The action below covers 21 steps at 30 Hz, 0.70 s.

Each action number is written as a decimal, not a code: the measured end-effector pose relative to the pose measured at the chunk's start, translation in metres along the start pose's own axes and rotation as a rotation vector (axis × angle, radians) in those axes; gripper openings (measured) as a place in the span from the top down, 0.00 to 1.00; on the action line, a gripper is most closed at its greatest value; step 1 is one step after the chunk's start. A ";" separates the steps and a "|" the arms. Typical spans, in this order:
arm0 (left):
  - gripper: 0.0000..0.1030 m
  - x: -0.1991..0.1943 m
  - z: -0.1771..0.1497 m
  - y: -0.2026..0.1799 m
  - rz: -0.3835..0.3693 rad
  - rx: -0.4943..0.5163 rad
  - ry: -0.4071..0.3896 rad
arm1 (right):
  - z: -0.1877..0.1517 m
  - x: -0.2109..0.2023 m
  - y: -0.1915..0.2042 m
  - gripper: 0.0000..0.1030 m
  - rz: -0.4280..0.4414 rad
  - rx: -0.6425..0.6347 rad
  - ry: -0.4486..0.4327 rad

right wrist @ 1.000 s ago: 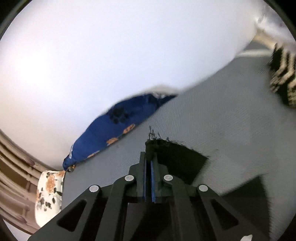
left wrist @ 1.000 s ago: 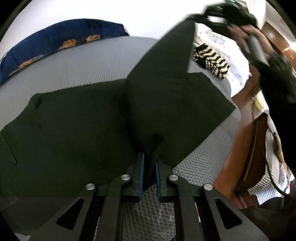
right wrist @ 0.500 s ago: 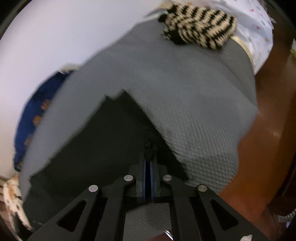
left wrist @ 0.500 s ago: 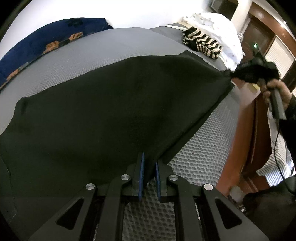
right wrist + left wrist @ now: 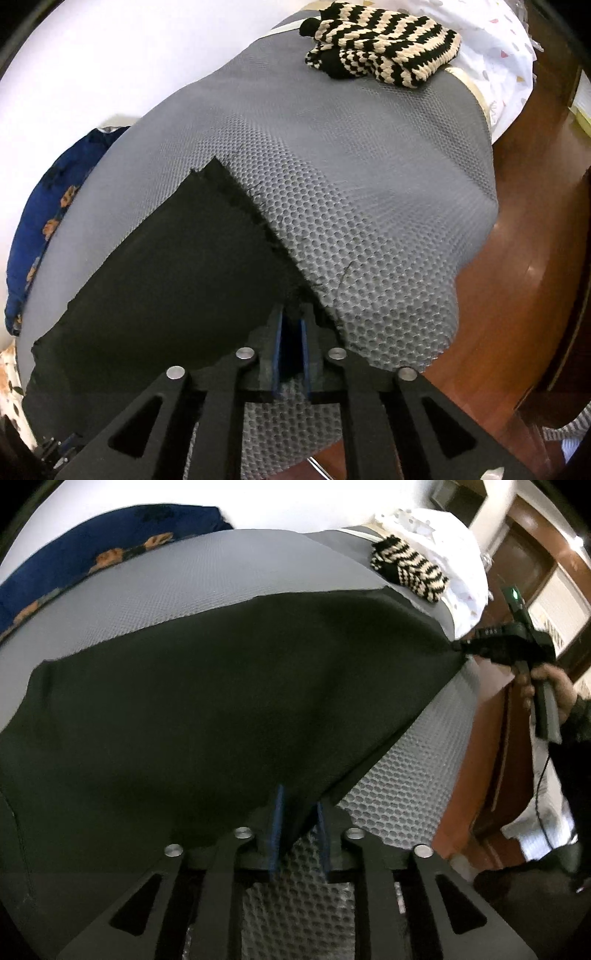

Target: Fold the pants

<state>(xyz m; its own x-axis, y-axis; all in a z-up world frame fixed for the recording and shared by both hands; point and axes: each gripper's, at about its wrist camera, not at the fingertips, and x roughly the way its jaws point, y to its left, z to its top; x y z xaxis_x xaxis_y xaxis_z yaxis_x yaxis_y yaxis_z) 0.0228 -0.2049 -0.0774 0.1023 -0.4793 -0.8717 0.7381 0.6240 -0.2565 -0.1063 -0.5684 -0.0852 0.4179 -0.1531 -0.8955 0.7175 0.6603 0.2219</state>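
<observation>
A: Where are the pants (image 5: 221,701)?
B: Spread dark across the grey mesh mat (image 5: 406,794), filling the middle and left of the frame.
A: The left gripper (image 5: 297,808)?
B: Its jaws are opening, the fabric's corner loose between them.
A: The right gripper (image 5: 291,325)?
B: Opening too, frayed edge between its pads, not pinched

Black pants (image 5: 221,701), grey honeycomb cover (image 5: 369,184) (black-and-cream striped knit (image 5: 384,48))

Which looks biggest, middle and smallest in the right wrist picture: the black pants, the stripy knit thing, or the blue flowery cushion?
1. black pants, though nearest the camera
2. blue flowery cushion, partly hidden
3. stripy knit thing
The last two look close, so that order is unsure.
</observation>
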 end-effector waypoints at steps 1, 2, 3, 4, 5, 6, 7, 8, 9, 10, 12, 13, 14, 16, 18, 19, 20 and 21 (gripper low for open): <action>0.68 -0.003 0.001 0.003 -0.007 -0.017 -0.001 | 0.002 -0.002 -0.001 0.81 -0.012 -0.002 -0.003; 0.57 -0.005 0.000 0.004 -0.007 -0.026 -0.006 | 0.005 -0.006 -0.003 0.80 -0.032 -0.003 -0.012; 0.50 -0.009 0.000 0.006 -0.010 -0.036 -0.015 | 0.007 -0.009 -0.005 0.79 -0.037 0.000 -0.020; 0.49 -0.015 -0.001 0.008 -0.024 -0.044 -0.032 | 0.013 -0.013 -0.008 0.79 -0.035 0.002 -0.030; 0.49 -0.019 -0.001 0.009 -0.035 -0.047 -0.044 | 0.018 -0.016 -0.008 0.79 -0.025 -0.002 -0.037; 0.49 -0.024 -0.001 0.011 -0.046 -0.052 -0.058 | 0.024 -0.018 -0.007 0.79 -0.009 -0.010 -0.043; 0.48 -0.031 0.000 0.013 -0.060 -0.058 -0.078 | 0.032 -0.020 -0.003 0.79 0.019 -0.030 -0.052; 0.45 -0.034 0.001 0.016 -0.061 -0.064 -0.091 | 0.037 -0.021 0.001 0.79 0.035 -0.044 -0.057; 0.43 -0.039 0.002 0.020 -0.054 -0.077 -0.110 | 0.048 -0.020 0.010 0.79 0.080 -0.078 -0.051; 0.42 -0.044 0.002 0.026 -0.040 -0.099 -0.131 | 0.053 -0.018 0.018 0.79 0.113 -0.096 -0.043; 0.42 -0.048 0.004 0.038 -0.018 -0.142 -0.148 | 0.068 -0.009 0.036 0.79 0.188 -0.139 -0.014; 0.42 -0.049 0.004 0.047 0.004 -0.176 -0.153 | 0.075 -0.003 0.045 0.79 0.213 -0.160 0.004; 0.42 -0.050 0.003 0.053 0.020 -0.202 -0.156 | 0.083 0.006 0.056 0.79 0.236 -0.183 0.025; 0.42 -0.053 0.002 0.066 0.041 -0.256 -0.165 | 0.096 0.021 0.071 0.79 0.259 -0.214 0.056; 0.42 -0.057 -0.001 0.079 0.063 -0.306 -0.179 | 0.107 0.035 0.081 0.79 0.267 -0.230 0.083; 0.42 -0.058 -0.001 0.084 0.071 -0.326 -0.185 | 0.113 0.043 0.085 0.79 0.262 -0.243 0.098; 0.42 -0.059 -0.001 0.090 0.085 -0.344 -0.188 | 0.116 0.047 0.087 0.79 0.261 -0.250 0.105; 0.42 -0.060 -0.002 0.095 0.099 -0.359 -0.192 | 0.120 0.052 0.089 0.79 0.249 -0.258 0.114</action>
<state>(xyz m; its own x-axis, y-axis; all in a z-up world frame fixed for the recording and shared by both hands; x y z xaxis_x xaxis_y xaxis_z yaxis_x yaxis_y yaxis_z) 0.0855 -0.1154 -0.0502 0.3083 -0.4915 -0.8145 0.4429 0.8319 -0.3343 0.0459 -0.6052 -0.0654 0.4869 0.1082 -0.8667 0.4320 0.8326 0.3466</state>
